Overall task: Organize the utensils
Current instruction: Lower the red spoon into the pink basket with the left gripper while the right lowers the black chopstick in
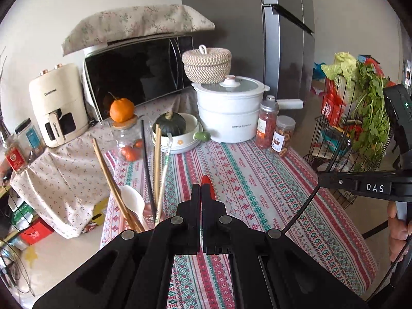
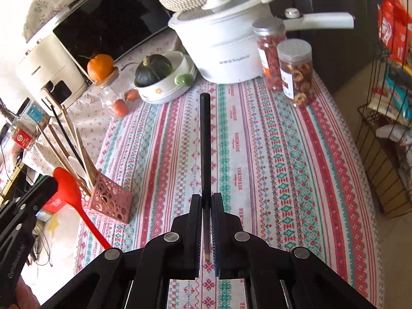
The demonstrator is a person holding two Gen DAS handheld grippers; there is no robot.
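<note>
The left claw (image 1: 200,189) is clamped on a red spoon (image 2: 69,193); in its own view only the red tip shows past the pads, while the right wrist view shows the bowl up by the pink holder (image 2: 109,200) and the handle running down toward the left claw. The right claw (image 2: 206,200) is closed on a black chopstick (image 2: 205,139), which points straight ahead over the striped surface (image 2: 283,154). The holder stands at the surface's left edge, already crowded with wooden chopsticks (image 2: 77,144) and a white spoon (image 2: 76,164).

Judging from this, both pieces go into that holder. Bring one in at a time, handle end down, aiming for a gap among the sticks. The holder looks light, so lower gently rather than push, and release only once the end is well inside the rim.
</note>
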